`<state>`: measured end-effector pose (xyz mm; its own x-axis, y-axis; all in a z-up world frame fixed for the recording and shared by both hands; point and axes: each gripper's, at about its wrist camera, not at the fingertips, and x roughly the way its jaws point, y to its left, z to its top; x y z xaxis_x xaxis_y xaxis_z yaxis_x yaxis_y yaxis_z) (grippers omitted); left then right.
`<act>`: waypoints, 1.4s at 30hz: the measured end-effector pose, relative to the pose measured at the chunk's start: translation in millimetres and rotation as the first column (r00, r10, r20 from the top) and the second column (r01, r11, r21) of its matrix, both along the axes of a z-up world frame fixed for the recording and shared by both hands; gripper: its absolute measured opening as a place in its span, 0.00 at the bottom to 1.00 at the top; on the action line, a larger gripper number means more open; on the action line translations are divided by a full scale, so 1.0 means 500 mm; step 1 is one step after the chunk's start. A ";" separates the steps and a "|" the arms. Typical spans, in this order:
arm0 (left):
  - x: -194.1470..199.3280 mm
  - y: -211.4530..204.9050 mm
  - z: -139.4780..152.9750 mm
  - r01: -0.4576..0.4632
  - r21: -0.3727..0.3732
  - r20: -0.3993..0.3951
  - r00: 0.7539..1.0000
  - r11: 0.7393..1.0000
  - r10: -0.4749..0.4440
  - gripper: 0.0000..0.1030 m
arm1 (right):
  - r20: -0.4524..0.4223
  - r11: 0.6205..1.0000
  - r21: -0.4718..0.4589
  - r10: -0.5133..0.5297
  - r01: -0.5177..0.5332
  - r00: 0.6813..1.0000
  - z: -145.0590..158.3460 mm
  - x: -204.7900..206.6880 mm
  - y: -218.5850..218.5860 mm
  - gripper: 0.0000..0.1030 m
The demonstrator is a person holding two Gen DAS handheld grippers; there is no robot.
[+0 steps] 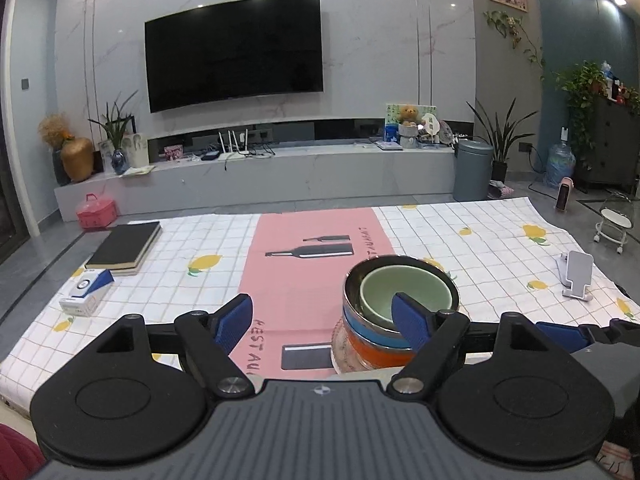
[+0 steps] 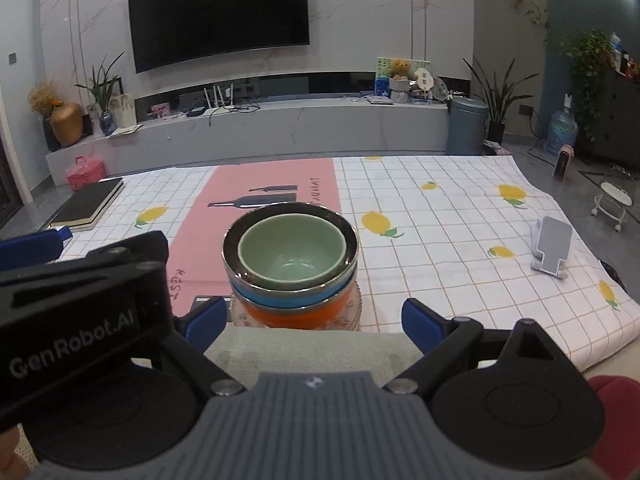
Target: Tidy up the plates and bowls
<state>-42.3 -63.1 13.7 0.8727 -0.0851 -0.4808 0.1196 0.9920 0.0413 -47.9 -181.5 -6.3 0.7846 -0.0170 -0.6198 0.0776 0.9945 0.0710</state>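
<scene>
From the left wrist view, we see our left claw (image 1: 322,320) with its blue fingers (image 1: 232,322) spread wide apart and gripping nothing. Just past the right-hand finger stands the stack of bowls (image 1: 396,312): a green bowl (image 1: 404,292) nested in a steel-rimmed bowl (image 1: 400,268), over a blue bowl (image 1: 368,330) and an orange bowl (image 1: 380,354), all on a patterned plate (image 1: 340,350). The stack sits on the pink placemat (image 1: 308,264), which lies on the lemon-print tablecloth (image 1: 460,240) covering the table. Farther left lie a black book (image 1: 126,245) and a small blue-and-white box (image 1: 86,294); a white phone stand (image 1: 576,274) sits well apart at the right. A blue tip of the right claw (image 1: 560,334) shows at the right edge.

From the right wrist view, our right claw (image 2: 316,320) is likewise apart and empty, its fingers (image 2: 420,322) either side of the stack but short of it. The stack of bowls (image 2: 290,264) stands straight ahead at the placemat's right edge, green bowl (image 2: 292,256) on top, near the table's front edge. The body of the left claw (image 2: 76,320) fills the left side, beside the stack.
</scene>
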 end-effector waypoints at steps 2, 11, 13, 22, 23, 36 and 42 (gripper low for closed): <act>-0.003 0.003 -0.005 -0.001 -0.014 -0.001 1.000 1.000 0.001 0.90 | -0.001 1.000 0.005 -0.001 0.001 1.000 -0.002 0.001 0.000 0.90; -0.007 0.008 -0.017 -0.006 -0.028 -0.015 1.000 1.000 0.006 0.91 | -0.013 1.000 0.012 0.006 -0.006 1.000 -0.017 0.003 0.004 0.89; -0.008 0.007 -0.017 -0.006 -0.028 -0.014 1.000 1.000 0.006 0.91 | -0.016 1.000 0.013 0.007 -0.006 1.000 -0.019 0.004 0.003 0.89; -0.008 0.007 -0.018 0.000 -0.030 -0.015 1.000 1.000 0.000 0.91 | -0.032 1.000 0.017 -0.005 0.006 0.999 -0.027 0.009 -0.001 0.89; -0.008 0.008 -0.017 0.003 -0.032 -0.016 1.000 0.999 -0.004 0.91 | -0.034 1.000 0.020 -0.005 0.006 0.999 -0.027 0.010 -0.002 0.89; -0.001 0.012 -0.021 0.009 -0.042 -0.032 0.999 0.999 -0.011 0.91 | -0.045 1.000 0.028 0.002 -0.001 0.999 -0.034 0.015 -0.004 0.89; -0.001 0.012 -0.023 0.006 -0.040 -0.036 0.999 0.999 -0.007 0.91 | -0.048 1.000 0.026 0.002 -0.001 0.999 -0.036 0.016 -0.004 0.89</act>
<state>-42.9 -57.0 2.1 0.8542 -0.1102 -0.5081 0.1266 0.9920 -0.0023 -39.7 -183.4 -24.3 0.7539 0.0007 -0.6569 0.0802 0.9924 0.0931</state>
